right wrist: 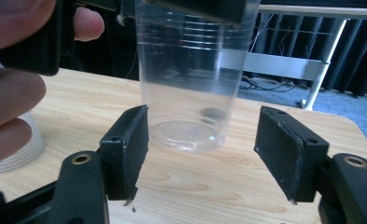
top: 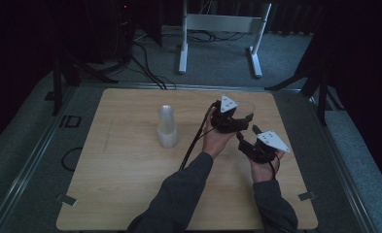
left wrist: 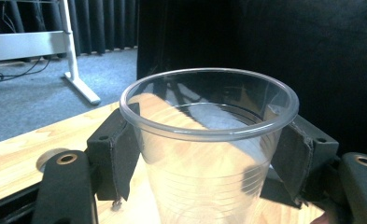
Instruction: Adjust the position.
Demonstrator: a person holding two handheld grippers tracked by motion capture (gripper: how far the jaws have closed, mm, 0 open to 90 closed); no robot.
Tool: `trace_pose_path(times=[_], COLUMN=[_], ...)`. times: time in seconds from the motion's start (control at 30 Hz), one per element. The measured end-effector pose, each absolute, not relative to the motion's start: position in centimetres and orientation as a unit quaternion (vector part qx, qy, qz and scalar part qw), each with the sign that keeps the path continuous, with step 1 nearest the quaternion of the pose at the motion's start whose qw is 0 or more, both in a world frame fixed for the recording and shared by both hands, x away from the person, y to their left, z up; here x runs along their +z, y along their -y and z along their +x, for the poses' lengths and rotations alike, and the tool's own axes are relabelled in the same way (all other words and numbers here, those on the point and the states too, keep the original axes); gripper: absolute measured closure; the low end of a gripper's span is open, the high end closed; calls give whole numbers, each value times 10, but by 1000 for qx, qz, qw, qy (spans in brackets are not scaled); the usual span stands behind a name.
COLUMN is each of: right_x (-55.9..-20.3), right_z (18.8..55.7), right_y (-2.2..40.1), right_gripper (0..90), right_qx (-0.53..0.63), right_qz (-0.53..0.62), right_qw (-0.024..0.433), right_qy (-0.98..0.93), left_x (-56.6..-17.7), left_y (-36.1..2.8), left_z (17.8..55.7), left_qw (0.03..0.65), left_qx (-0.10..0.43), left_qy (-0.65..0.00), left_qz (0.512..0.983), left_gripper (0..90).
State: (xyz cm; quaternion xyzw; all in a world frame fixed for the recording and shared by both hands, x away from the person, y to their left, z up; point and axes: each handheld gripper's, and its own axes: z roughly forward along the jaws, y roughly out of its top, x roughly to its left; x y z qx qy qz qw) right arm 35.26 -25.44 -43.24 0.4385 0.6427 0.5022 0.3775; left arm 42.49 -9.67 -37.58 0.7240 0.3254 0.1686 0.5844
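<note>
A recording or test room of a lab, not a home. A bare wooden table (top: pixel 130 194) stands alone on grey carpet (top: pixel 217 58), ringed by black curtains (top: pixel 28 39) that darken the far and side walls. Loose cables (top: pixel 147 68) run across the floor at the far left, and a white metal stand (top: pixel 222 29) stands beyond the table's far edge.
</note>
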Motion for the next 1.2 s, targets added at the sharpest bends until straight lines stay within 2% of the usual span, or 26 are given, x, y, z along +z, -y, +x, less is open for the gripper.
trace_pose_path(times=[0.13, 0.17, 0.3, 0.6, 1.2], right_x=[-434, -435, -435, -438, -444], right_z=[352, 350, 348, 353, 358], right_y=[256, 258, 262, 268, 271], right_gripper=[387, 433, 502, 591, 535], right_qx=[502, 502, 502, 487, 461], right_qz=[439, 437, 445, 476, 495], right_qw=[376, 377, 380, 372, 357], right_qy=[-643, -644, -637, -631, -644], left_x=[-378, -378, -380, -382, -393], left_y=[91, 90, 85, 73, 58], left_z=[427, 427, 427, 422, 411], left_qw=[583, 583, 583, 587, 592], left_qx=[170, 170, 170, 171, 167], left_qy=[-330, -330, -332, -330, -329], left_qz=[723, 723, 722, 720, 716], left_gripper=[299, 299, 299, 299, 299])
